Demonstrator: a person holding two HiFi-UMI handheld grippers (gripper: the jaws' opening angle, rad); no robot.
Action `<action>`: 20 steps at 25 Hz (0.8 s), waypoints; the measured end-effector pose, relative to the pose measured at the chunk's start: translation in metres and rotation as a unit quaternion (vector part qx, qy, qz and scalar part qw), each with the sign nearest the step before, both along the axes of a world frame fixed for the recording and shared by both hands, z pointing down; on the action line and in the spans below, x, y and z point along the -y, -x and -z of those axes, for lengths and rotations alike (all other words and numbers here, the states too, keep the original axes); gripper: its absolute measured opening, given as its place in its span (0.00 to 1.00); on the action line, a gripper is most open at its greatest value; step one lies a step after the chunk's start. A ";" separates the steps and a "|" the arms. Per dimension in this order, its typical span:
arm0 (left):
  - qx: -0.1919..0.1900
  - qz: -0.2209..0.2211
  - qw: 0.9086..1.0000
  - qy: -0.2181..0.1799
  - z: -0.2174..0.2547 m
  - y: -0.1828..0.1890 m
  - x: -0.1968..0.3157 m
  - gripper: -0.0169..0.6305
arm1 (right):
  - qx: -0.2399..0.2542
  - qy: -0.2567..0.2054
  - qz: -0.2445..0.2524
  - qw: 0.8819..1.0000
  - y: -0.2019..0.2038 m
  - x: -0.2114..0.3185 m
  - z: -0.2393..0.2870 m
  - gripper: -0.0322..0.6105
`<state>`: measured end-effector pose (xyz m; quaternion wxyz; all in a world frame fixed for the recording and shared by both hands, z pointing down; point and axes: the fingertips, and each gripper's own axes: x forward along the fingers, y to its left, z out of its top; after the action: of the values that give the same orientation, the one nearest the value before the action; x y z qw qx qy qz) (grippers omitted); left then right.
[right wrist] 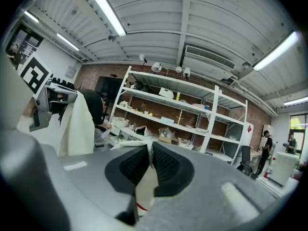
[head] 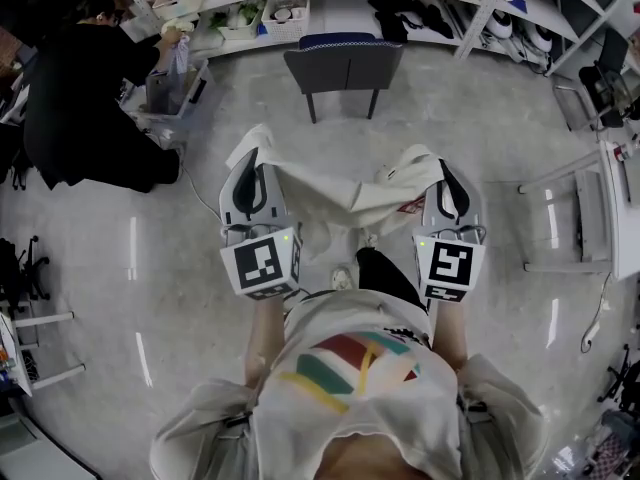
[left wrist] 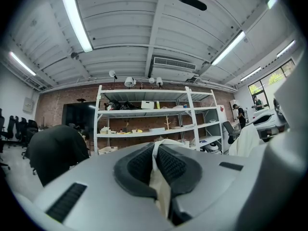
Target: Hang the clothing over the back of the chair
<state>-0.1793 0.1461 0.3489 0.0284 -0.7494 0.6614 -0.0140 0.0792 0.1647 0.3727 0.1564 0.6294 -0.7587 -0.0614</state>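
Your left gripper [head: 250, 164] and right gripper [head: 443, 174] each pinch the white garment [head: 345, 200]. Its sagging middle may catch the chair [head: 343, 66], upper centre, below the backrest.

I'm looking down at a pale, glossy floor [head: 110, 268] now, white shelving [left wrist: 144, 113] ahead (cluttered with boxes [left wrist: 147, 105]), brick wall [left wrist: 54, 110] behind, long light tubes [left wrist: 77, 20] glowing on the ribbed ceiling [left wrist: 183, 28].

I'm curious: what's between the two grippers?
The cream garment hangs stretched between the left gripper and the right gripper, both shut on it, as the head view shows.
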 end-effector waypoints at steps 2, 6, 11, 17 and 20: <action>0.001 0.002 1.000 0.001 -0.001 0.001 0.007 0.05 | 0.004 -0.002 0.000 1.000 -0.002 0.010 0.000 0.07; 0.004 0.011 1.000 0.005 -0.003 0.003 0.022 0.05 | 0.009 -0.006 0.007 1.000 -0.002 0.035 0.000 0.07; -0.004 0.019 1.000 0.016 -0.018 0.001 0.058 0.05 | 0.012 -0.015 0.017 1.000 -0.006 0.082 -0.008 0.07; -0.002 0.021 1.000 0.013 -0.009 -0.006 0.124 0.05 | 0.023 -0.024 0.014 0.999 -0.023 0.145 0.000 0.07; -0.001 0.036 0.999 0.011 -0.004 -0.009 0.161 0.05 | 0.022 -0.027 0.014 0.999 -0.036 0.182 0.006 0.07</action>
<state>-0.1703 -0.0151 0.3527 0.0186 -0.7253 0.6878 -0.0217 0.1154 -0.0174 0.3664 0.1221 0.6239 -0.7687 -0.0701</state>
